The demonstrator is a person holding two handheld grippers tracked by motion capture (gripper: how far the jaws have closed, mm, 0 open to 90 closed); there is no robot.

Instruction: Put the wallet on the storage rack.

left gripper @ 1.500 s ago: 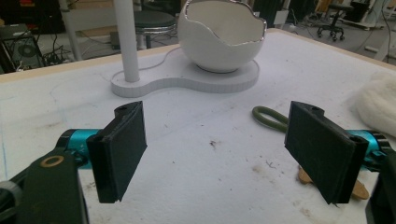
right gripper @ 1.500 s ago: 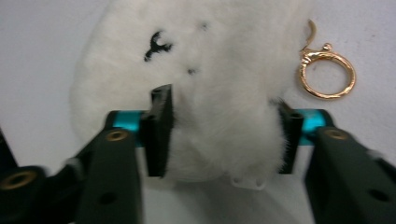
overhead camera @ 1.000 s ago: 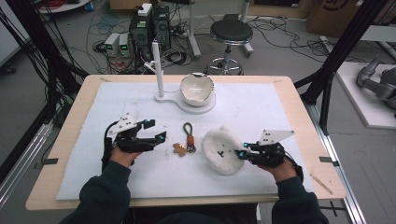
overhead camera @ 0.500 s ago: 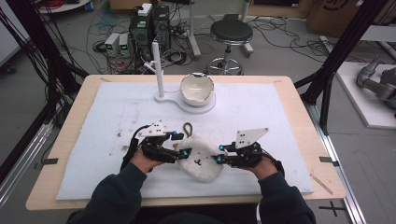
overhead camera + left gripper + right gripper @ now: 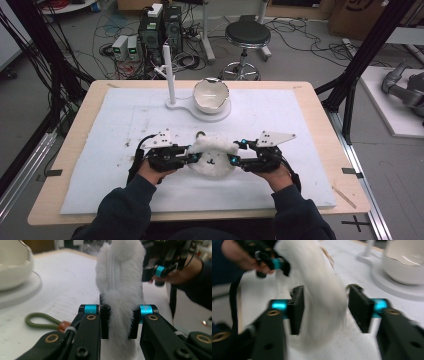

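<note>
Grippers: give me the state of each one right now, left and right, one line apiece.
Left gripper: shut on the fluffy white pouch, pads pressed into the fur.
Right gripper: open, jaws either side of the fluffy white pouch with a gap at the right pad.

High view: above the person's side, facing forward and down over the table (image 5: 320, 107). Gripper views: close, low, facing each other; all share the fluffy white pouch (image 5: 214, 156)
</note>
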